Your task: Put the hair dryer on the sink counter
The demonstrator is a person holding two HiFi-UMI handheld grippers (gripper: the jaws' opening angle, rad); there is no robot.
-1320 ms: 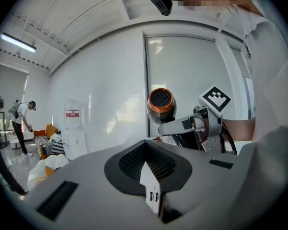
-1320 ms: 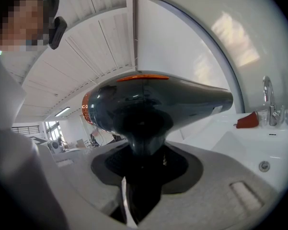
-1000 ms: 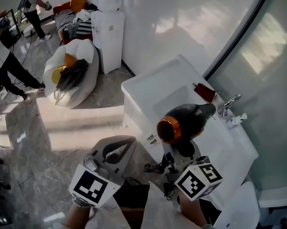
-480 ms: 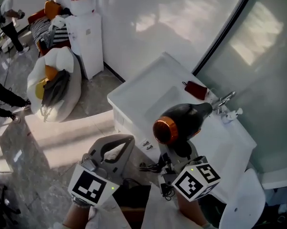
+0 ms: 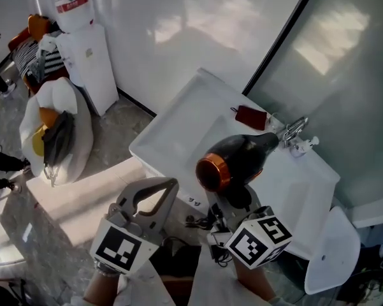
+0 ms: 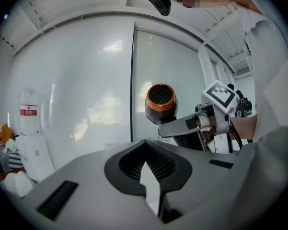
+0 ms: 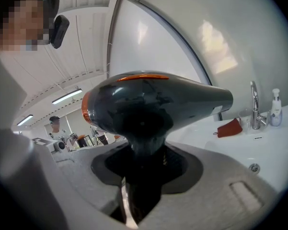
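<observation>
1. The right gripper (image 5: 234,201) holds the hair dryer (image 5: 232,161) by its handle. Its jaws squeeze the handle just as they did a second ago.
2. The left gripper (image 5: 169,185) has its jaws closed together. There is nothing in it.
3. The hair dryer is up in the air and does not lie on anything yet. Its orange back end faces the person. Its nose points toward the tap (image 5: 293,131).
4. Here is what has changed. In the head view the white sink counter (image 5: 172,129) has come closer and now sits more under the dryer. The water cooler (image 5: 83,50) and the white bean bag (image 5: 57,132) have slid away to the left. I think the person has moved toward the sink.
5. So the carrying part looks almost done. What is left is to bring the dryer down onto a flat bare part of the counter and then let go.
6. A red pouch (image 5: 250,117) lies near the tap, so that spot is taken. The dryer is round, so it could roll into the bowl.
</observation>
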